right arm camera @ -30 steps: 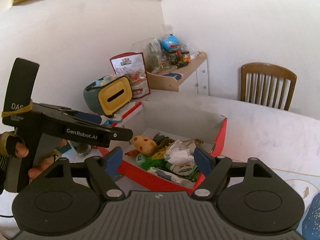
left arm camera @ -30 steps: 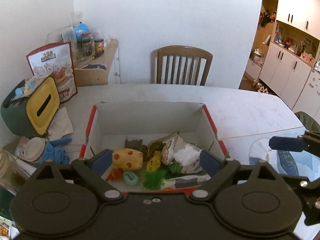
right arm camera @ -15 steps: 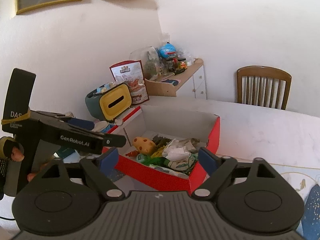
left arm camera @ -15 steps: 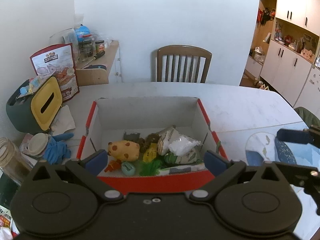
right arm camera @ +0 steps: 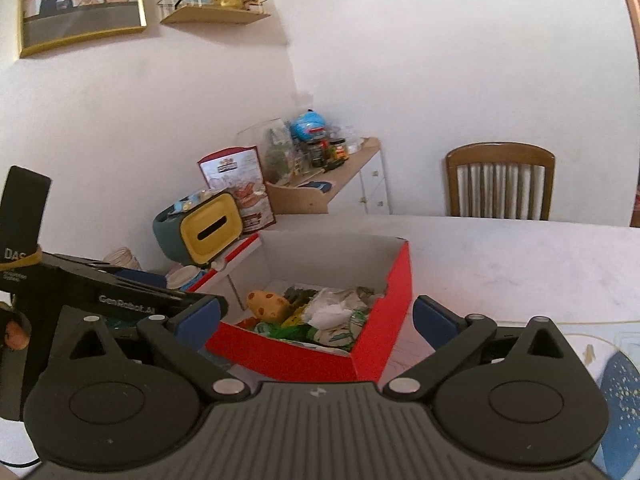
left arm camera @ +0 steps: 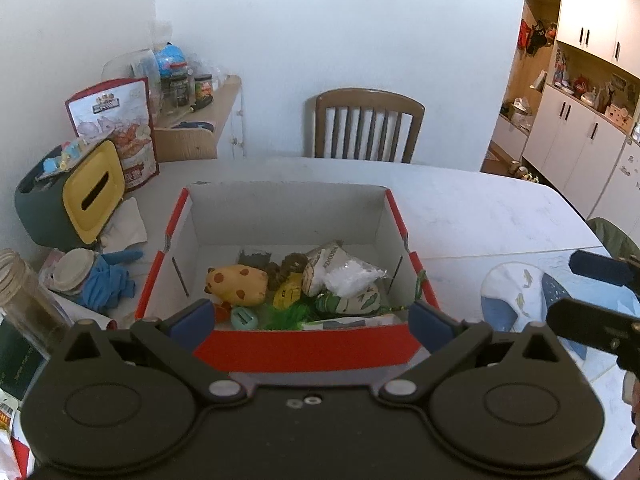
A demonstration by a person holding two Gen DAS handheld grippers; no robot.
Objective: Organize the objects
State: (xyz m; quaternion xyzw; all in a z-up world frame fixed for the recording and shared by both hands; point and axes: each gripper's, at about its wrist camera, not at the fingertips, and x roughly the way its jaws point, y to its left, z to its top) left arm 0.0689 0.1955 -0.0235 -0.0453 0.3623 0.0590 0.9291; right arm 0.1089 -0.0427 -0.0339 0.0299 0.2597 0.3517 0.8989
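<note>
Both jaws are standing wide open and carrying nothing: left gripper [left arm camera: 308, 318] is hovering just short of the red cardboard box [left arm camera: 304, 346], and right gripper [right arm camera: 316, 318] is hanging near the box's right corner. Small stuff is sitting piled in the near half of the box, at 12 o'clock from the left gripper: spotted yellow plush [left arm camera: 237, 284], green tinsel [left arm camera: 290, 314], white plastic bag [left arm camera: 349, 278], snack packet [left arm camera: 322, 264], so sorting is looking mostly done. Possibly left: blue cloth [left arm camera: 108, 276] and lidded cup [left arm camera: 72, 274] at 10 o'clock, tissue holder [left arm camera: 70, 194] beyond.
</note>
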